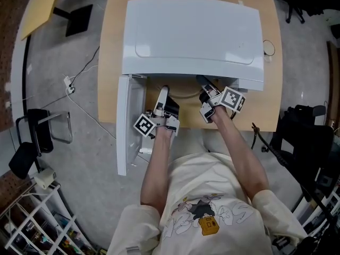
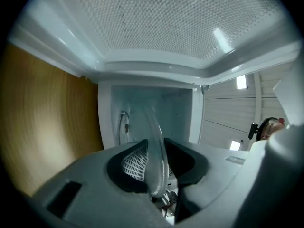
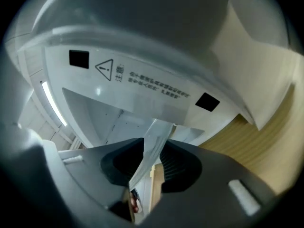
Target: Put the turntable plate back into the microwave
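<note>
In the head view the white microwave (image 1: 191,36) sits on a wooden table (image 1: 112,62), its door (image 1: 130,124) swung open on the left. The clear glass turntable plate (image 1: 184,95) is held level at the mouth of the opening, mostly hidden under the microwave's top. My left gripper (image 1: 163,92) is shut on the plate's left rim and my right gripper (image 1: 205,87) on its right rim. In the left gripper view the rim (image 2: 154,137) runs edge-on between the pads (image 2: 135,163), with the white cavity (image 2: 152,106) just beyond. In the right gripper view the plate's edge (image 3: 153,144) lies slanted between the pads (image 3: 178,167).
The door's perforated window (image 2: 166,23) lies close beside the left gripper. The casing with its warning label (image 3: 142,80) stands just beyond the right gripper. On the floor are a white cable (image 1: 79,105) and a black chair (image 1: 40,129) to the left, and dark equipment (image 1: 305,137) to the right.
</note>
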